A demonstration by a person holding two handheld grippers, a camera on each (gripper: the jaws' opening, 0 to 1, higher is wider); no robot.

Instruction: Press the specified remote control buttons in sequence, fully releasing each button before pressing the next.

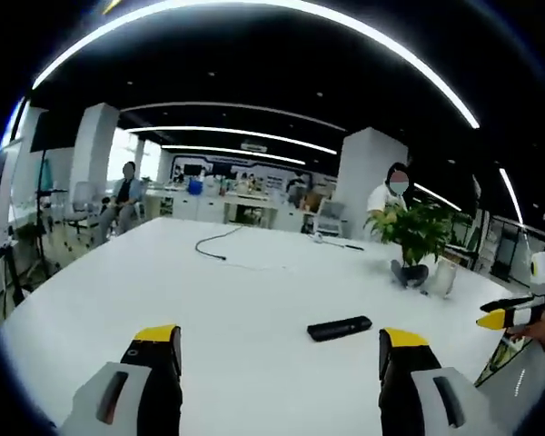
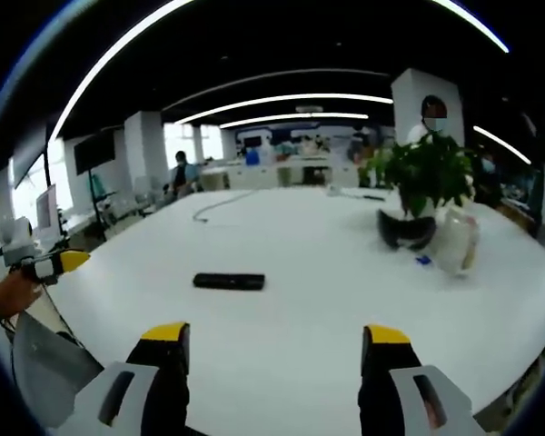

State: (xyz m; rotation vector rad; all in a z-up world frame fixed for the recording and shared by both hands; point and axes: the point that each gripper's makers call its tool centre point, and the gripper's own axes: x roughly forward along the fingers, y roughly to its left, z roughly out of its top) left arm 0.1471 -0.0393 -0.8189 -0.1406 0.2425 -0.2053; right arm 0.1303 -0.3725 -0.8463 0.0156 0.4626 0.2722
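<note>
While both grippers hovered above the white table:
Remote control: flat on table, beyond jaws, at 1 o'clock.
Left gripper: jaws wide, empty.
Right gripper: jaws wide, empty; remote at 11 o'clock.
Potted plant: far side.

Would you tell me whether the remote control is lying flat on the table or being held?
Lying flat. The remote control rests on the white table, with both hand-held grippers open and apart from it.
</note>
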